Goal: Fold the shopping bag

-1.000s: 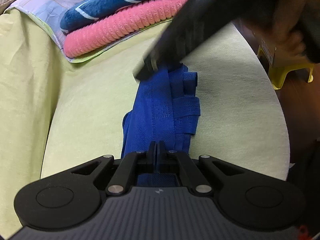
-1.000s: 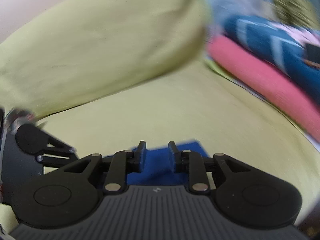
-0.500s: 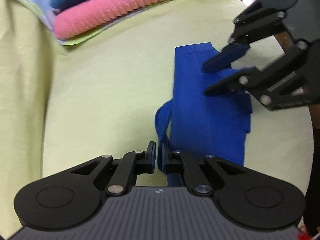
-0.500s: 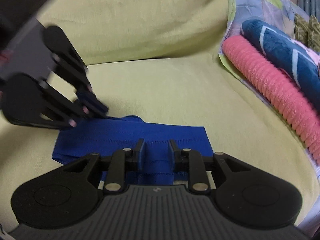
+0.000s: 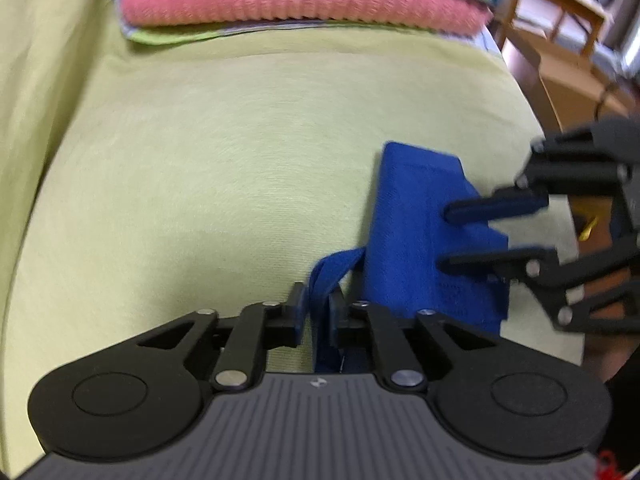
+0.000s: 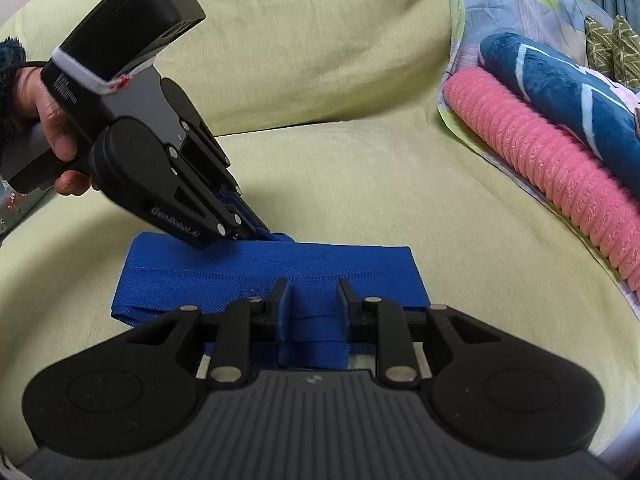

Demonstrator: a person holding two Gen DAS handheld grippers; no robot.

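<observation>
Evenly and softly lit in both views, without glare and with only faint shadow under the folded blue bag (image 6: 272, 276). Smeared by motion blur throughout the left wrist view, worst at the pink blanket (image 5: 296, 0) and wooden furniture (image 5: 560, 12) along the top; sharp in the right wrist view. Bowed by fisheye distortion, darkened at the corners.

Left gripper (image 5: 316, 312): jaws have just been opening; blue handle strap (image 5: 326, 276) lies loose between them, apparently unpinched.
Shopping bag (image 6: 272, 276): was stretched between the grippers, now folded flat on sofa cushion (image 6: 360, 168).
</observation>
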